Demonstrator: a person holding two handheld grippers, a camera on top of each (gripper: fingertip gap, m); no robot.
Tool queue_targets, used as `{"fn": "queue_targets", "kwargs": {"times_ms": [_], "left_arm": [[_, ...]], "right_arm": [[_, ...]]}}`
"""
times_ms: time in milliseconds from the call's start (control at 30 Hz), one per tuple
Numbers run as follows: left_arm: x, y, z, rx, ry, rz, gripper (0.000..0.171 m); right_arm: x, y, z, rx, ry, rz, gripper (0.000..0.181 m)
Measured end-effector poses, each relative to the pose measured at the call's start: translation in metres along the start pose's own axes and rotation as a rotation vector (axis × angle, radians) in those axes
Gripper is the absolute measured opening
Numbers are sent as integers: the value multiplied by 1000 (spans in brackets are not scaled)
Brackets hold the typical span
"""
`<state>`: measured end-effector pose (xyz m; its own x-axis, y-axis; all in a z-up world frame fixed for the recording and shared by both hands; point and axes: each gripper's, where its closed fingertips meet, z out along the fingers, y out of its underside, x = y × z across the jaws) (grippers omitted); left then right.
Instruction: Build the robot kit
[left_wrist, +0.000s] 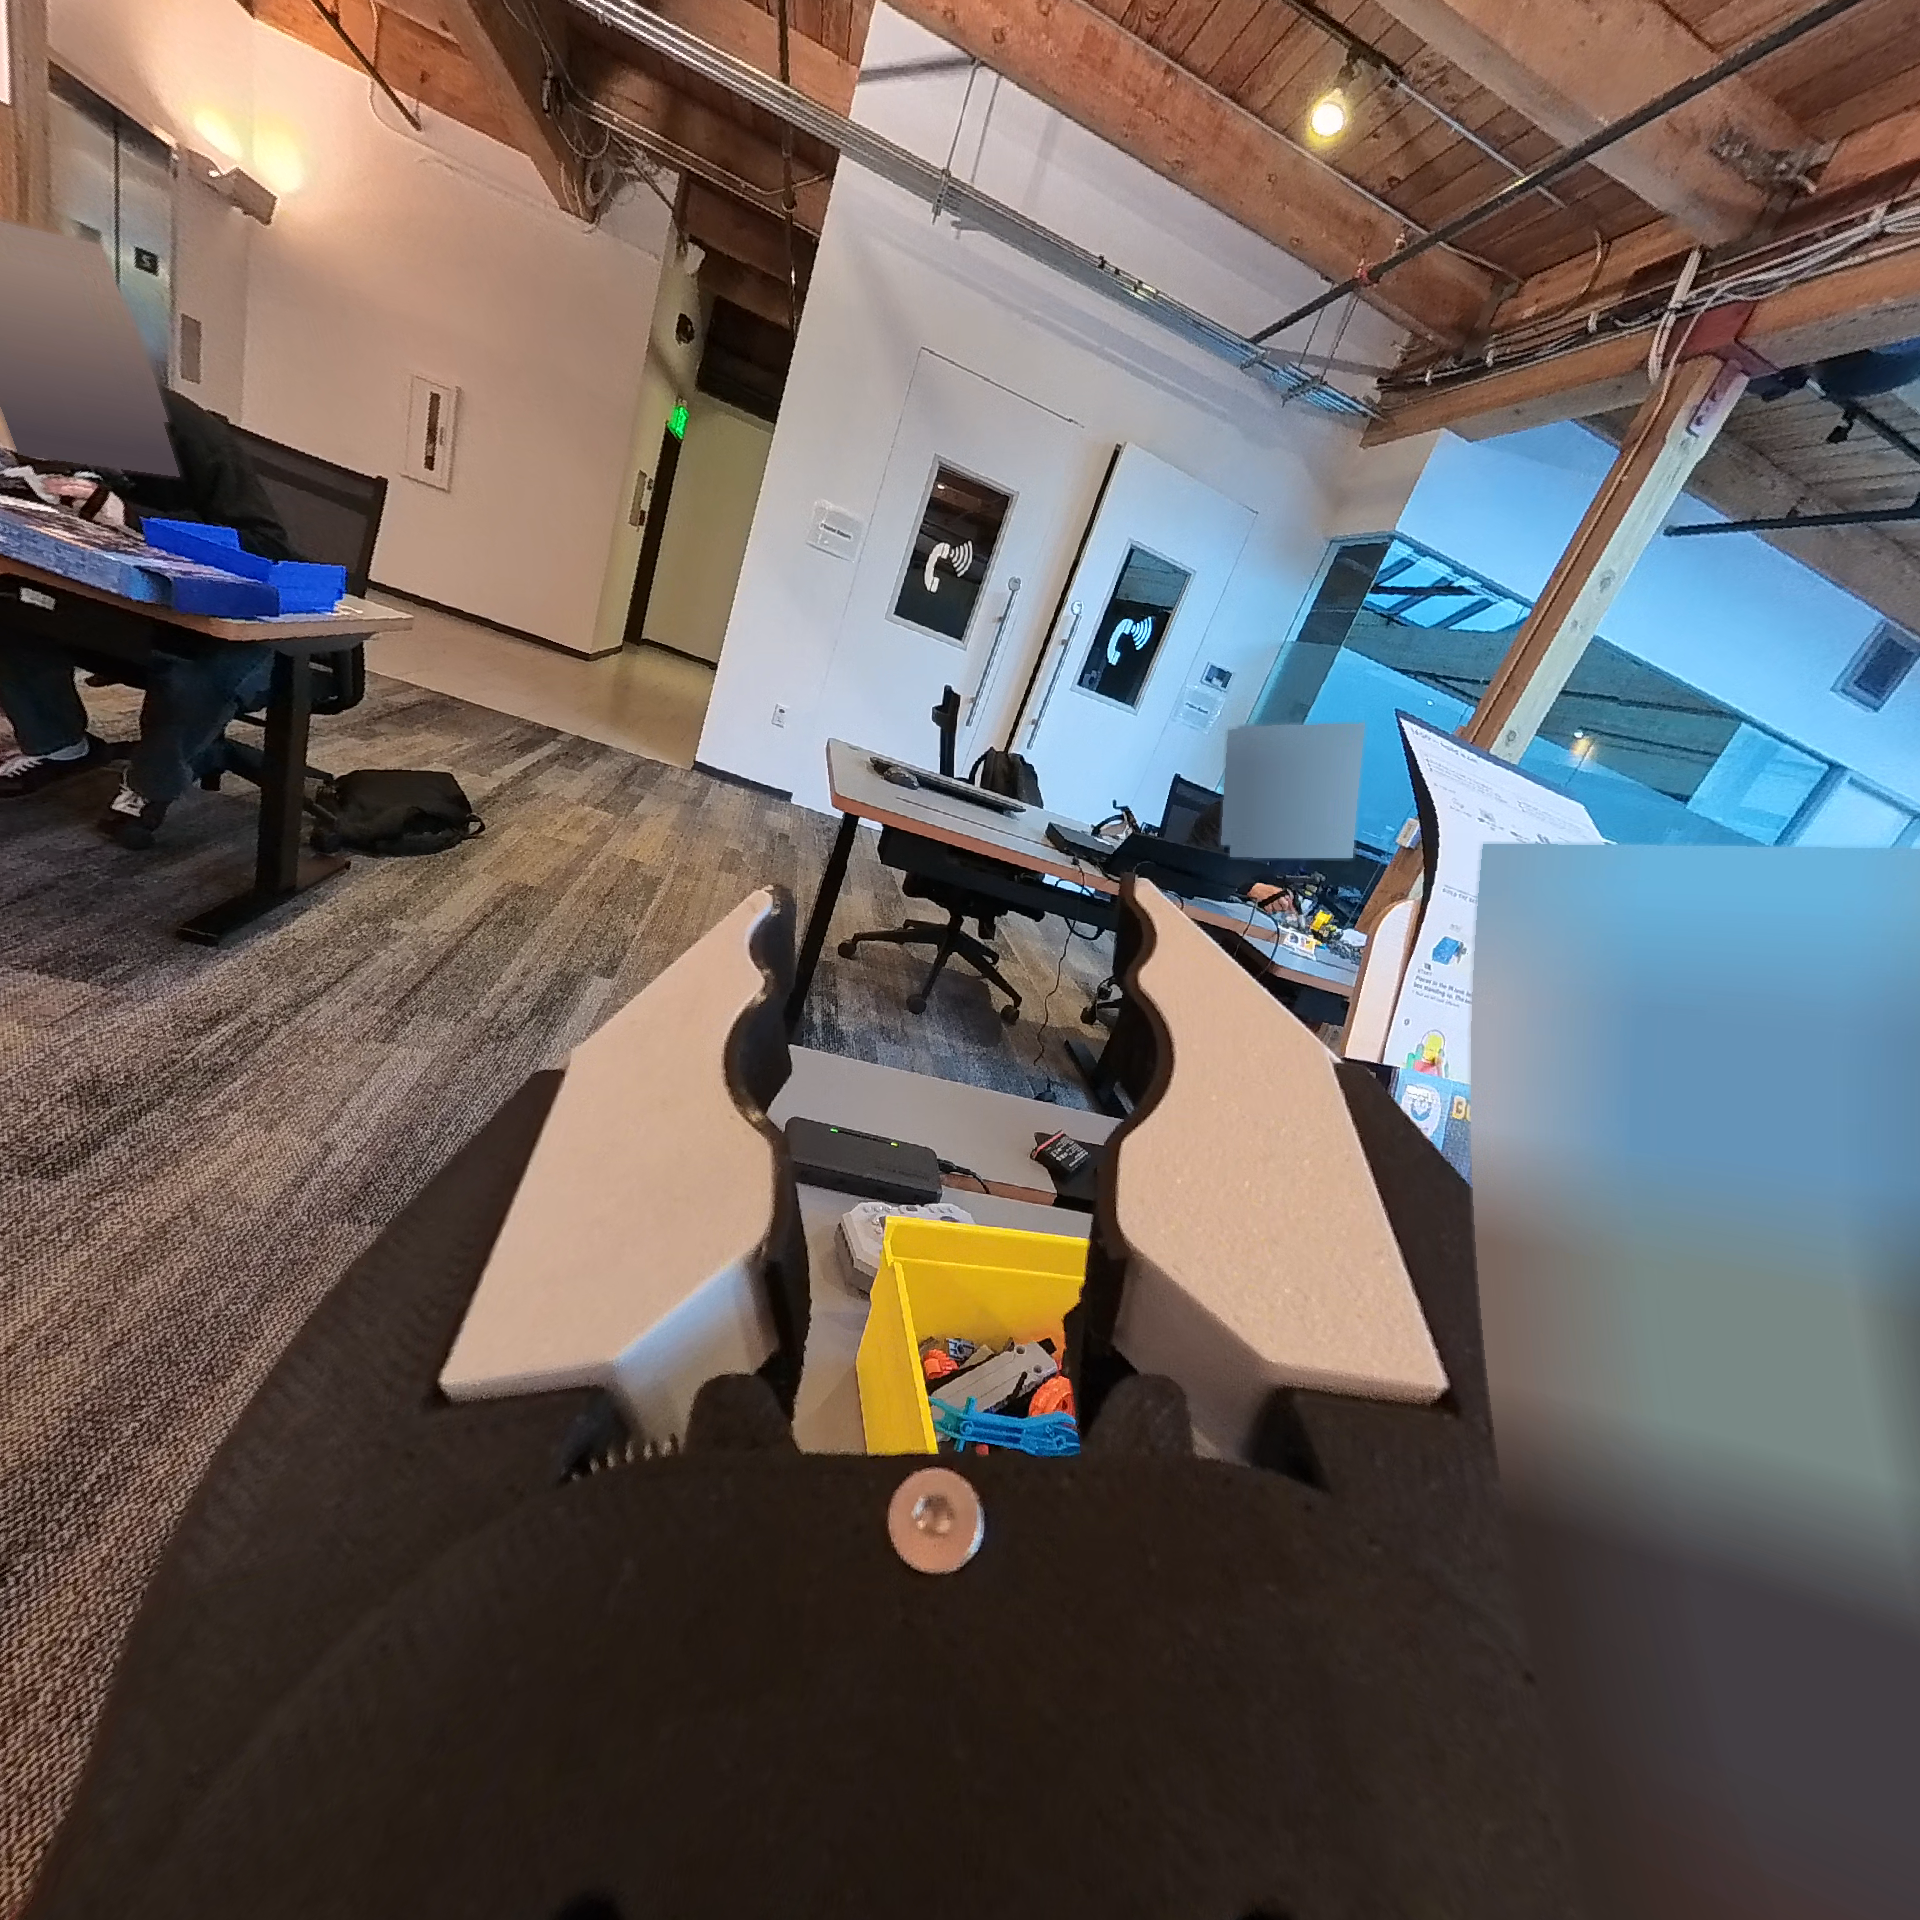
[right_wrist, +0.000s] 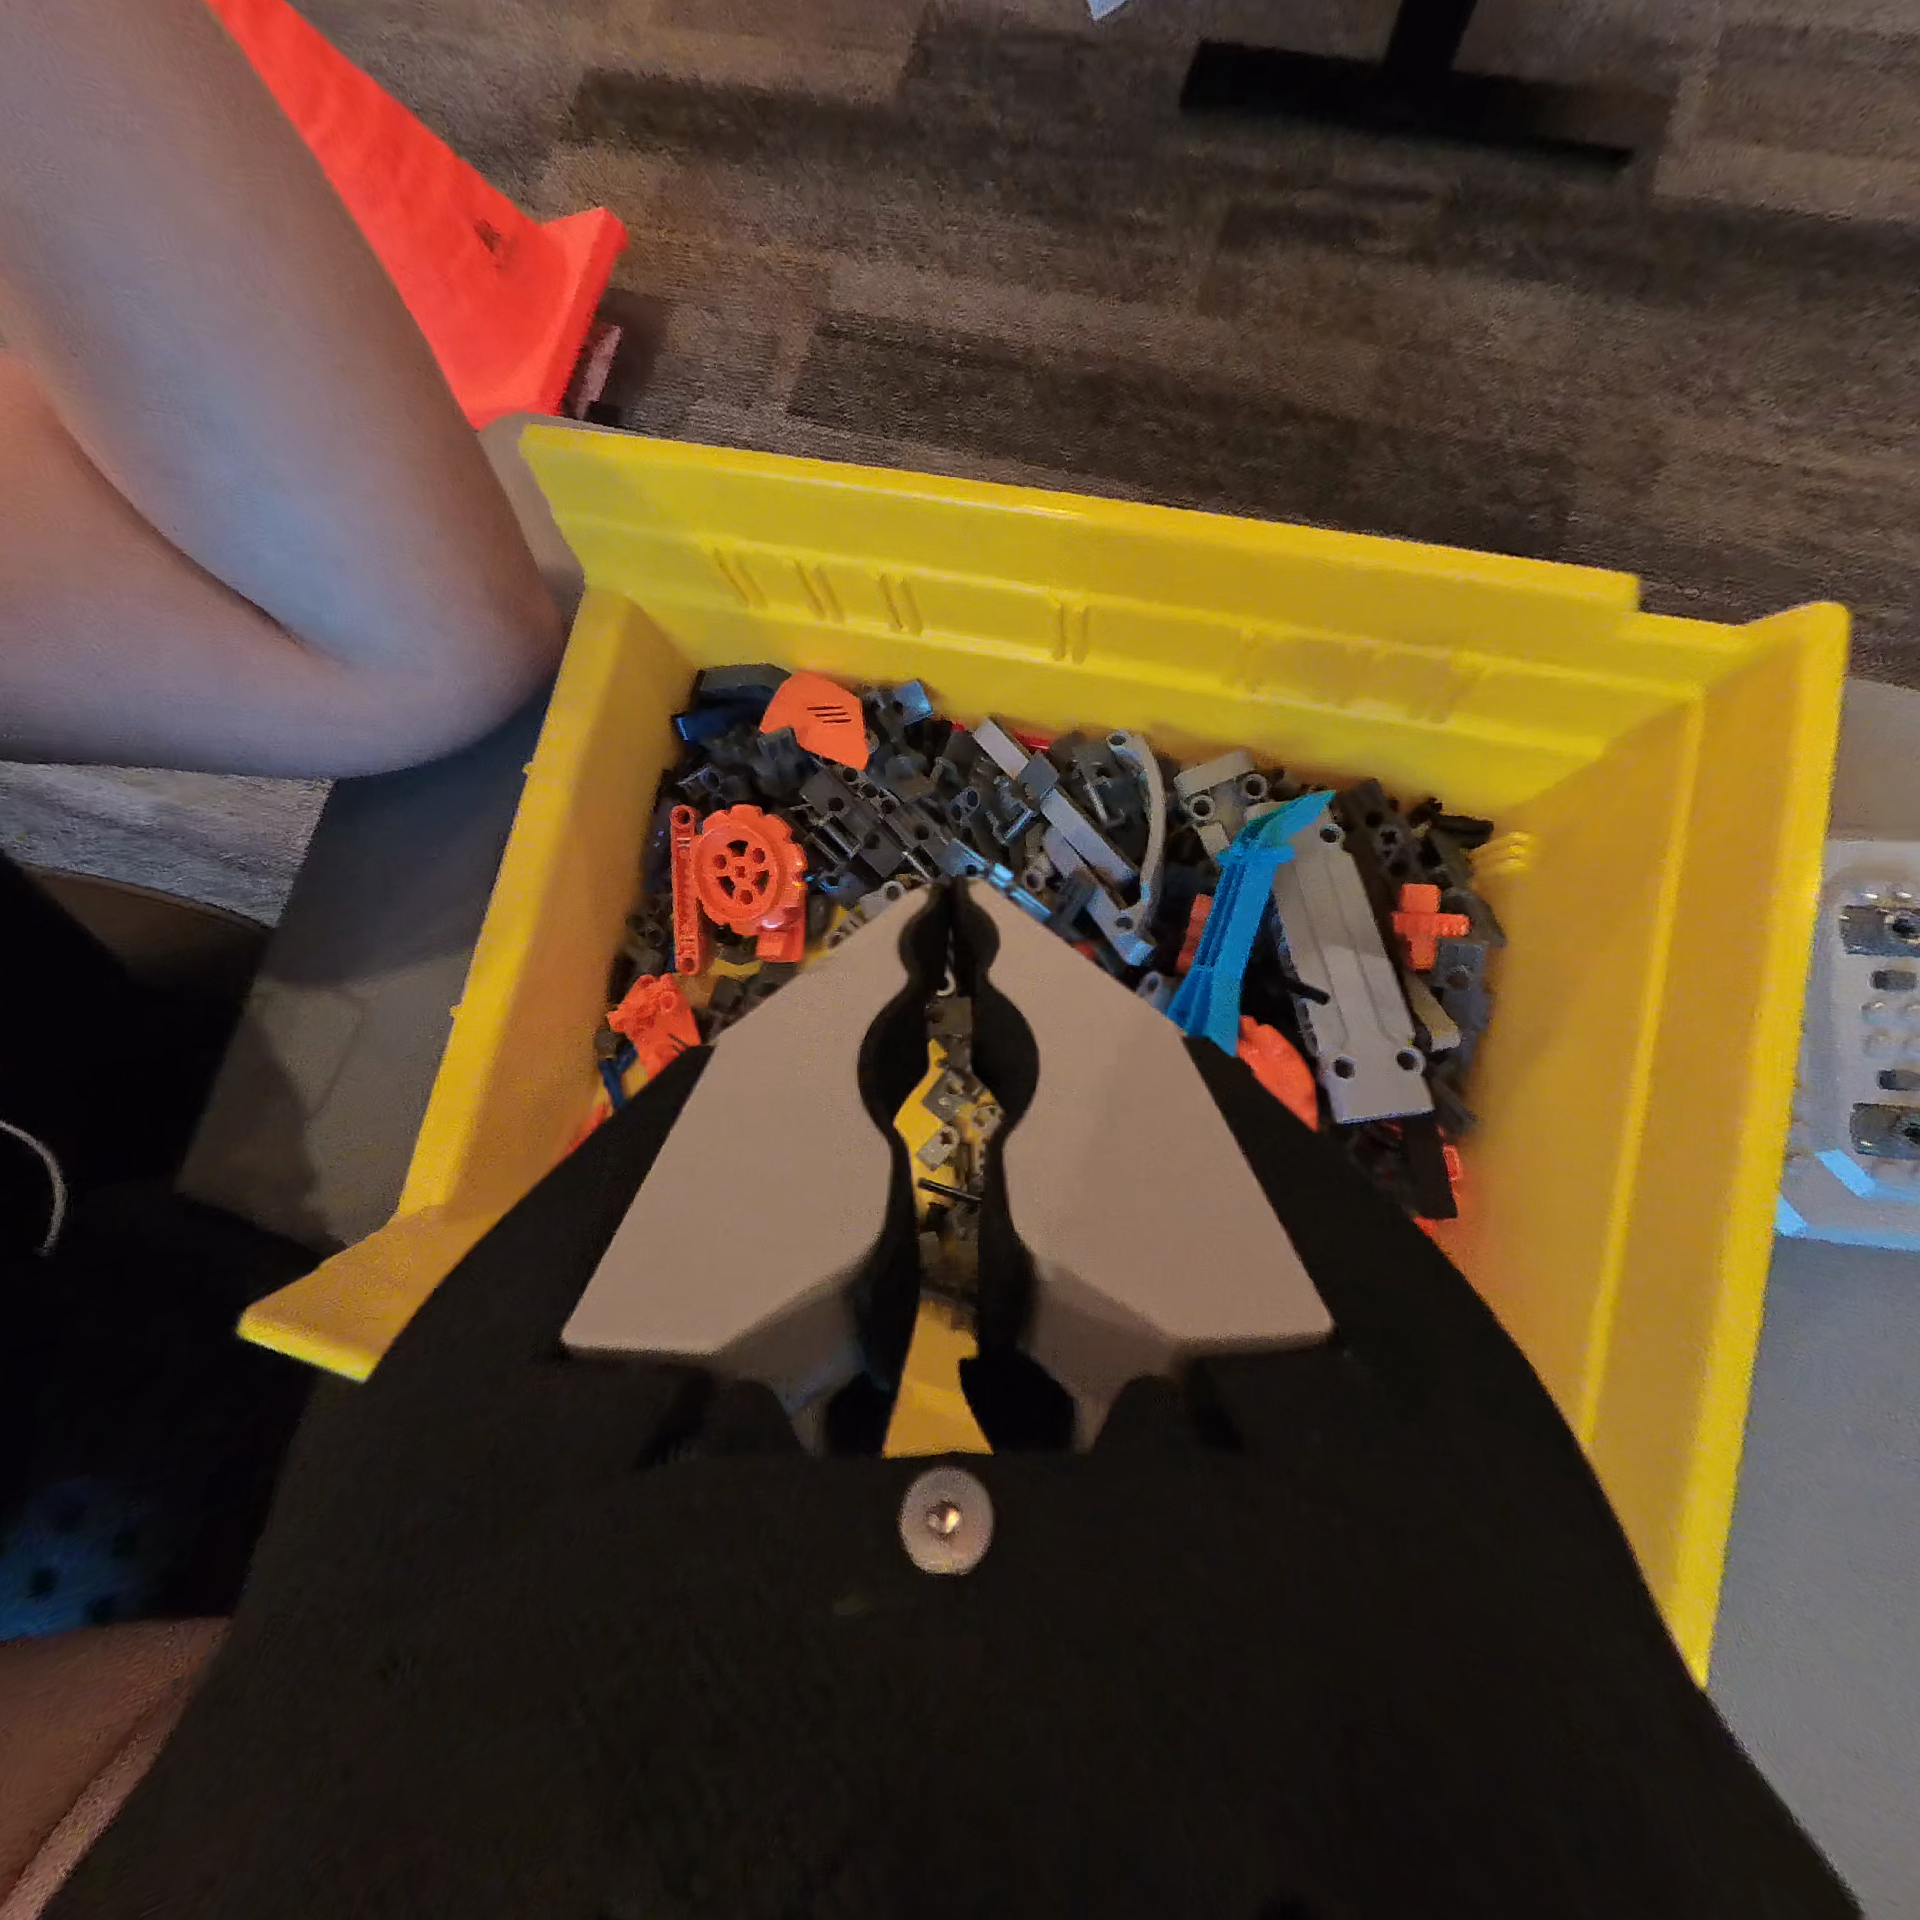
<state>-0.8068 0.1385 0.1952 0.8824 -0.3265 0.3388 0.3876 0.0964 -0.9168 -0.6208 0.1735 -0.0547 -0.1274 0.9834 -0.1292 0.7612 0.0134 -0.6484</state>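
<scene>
Where parts heap, hand-held gripper (right_wrist: 951, 894) above yellow bin (right_wrist: 1143, 613).

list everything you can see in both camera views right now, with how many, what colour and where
bin: one, yellow, on the grey table, under the right tool
building pieces: many, mostly dark grey, some orange, heaped in the bin
gear wheel: one, orange, left side of the heap
long strut: one, light blue, right side of the heap
flat beam: one, light grey, beside the strut
cone: one, orange, on the carpet beyond the bin
box-shaped device: one, black, on the table beyond the bin
office chair: one, black, at a far desk
trays: blue, on the desk at far left
left tool: fingers apart, raised, nothing between them
right tool: tips together over the heap; a grasped piece cannot be made out
</scene>
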Motion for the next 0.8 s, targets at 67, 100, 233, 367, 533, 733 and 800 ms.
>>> {"fn": "queue_targets", "kwargs": {"times_ms": [67,100,233,367,533,733,800], "left_arm": [[0,-1,-1,3,1,0,59],[-1,-1,-1,8,1,-2,59],[-2,-2,-2,8,4,-9,59],[2,-1,-3,3,19,-3,58],[2,-5,-6,23,26,-13,59],[10,-6,-4,32,30,16,57],[12,-7,-4,35,44,9,57]], "right_arm": [[-4,2,-2,-30,13,-34,0],[0,7,-3,-72,62,-64,0],[13,51,0,-337,200,2,27],[34,81,1,-570,282,-61,49],[53,89,-13,-594,275,-75,66],[54,100,-10,-639,230,82,68],[57,108,-5,-687,235,101,67]]}}
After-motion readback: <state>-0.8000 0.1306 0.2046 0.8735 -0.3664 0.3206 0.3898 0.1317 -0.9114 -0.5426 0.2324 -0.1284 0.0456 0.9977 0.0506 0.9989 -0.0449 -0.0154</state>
